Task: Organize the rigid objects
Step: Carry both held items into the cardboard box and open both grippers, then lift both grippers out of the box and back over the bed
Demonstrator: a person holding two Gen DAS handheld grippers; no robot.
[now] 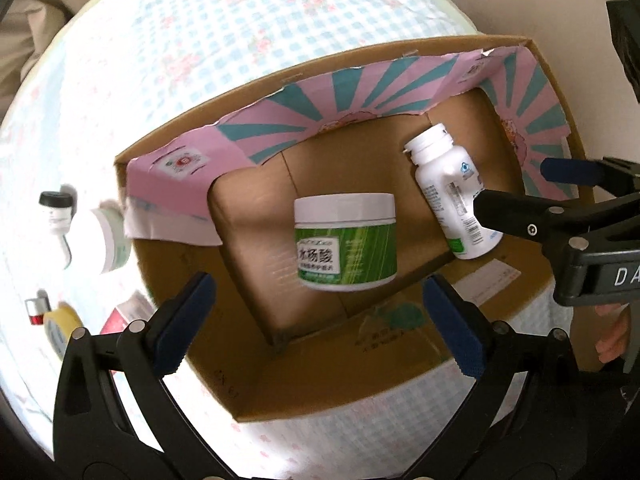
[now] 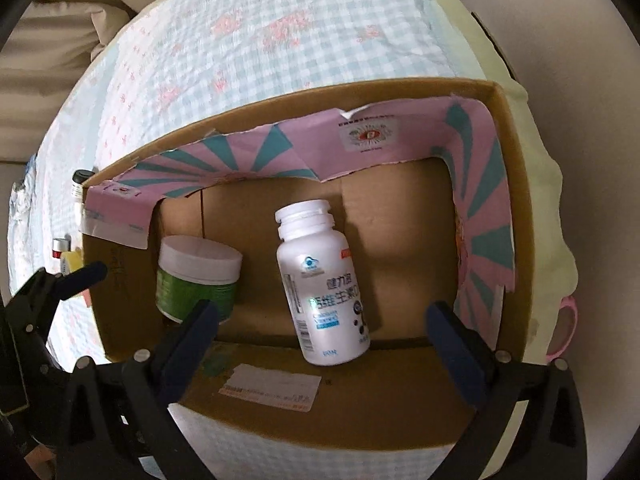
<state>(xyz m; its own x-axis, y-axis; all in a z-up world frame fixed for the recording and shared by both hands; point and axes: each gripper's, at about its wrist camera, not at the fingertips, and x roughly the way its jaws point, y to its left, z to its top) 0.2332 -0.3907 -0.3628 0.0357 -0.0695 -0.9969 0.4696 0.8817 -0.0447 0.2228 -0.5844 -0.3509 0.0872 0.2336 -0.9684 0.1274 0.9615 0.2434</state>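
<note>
Brown cardboard box [image 1: 280,380] fills the middle of both views. A green jar [image 1: 346,242] stands in the middle of it, and a white bottle [image 2: 324,284] lies beside the jar. The left gripper [image 1: 320,320] is wide open and holds nothing. The right gripper [image 2: 324,340] is wide open too, with nothing in it.

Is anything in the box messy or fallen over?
Yes. The white bottle lies on its side on the cardboard box floor, while the green jar beside it stands upright. The box's pink paper lining has ragged, torn edges.
</note>
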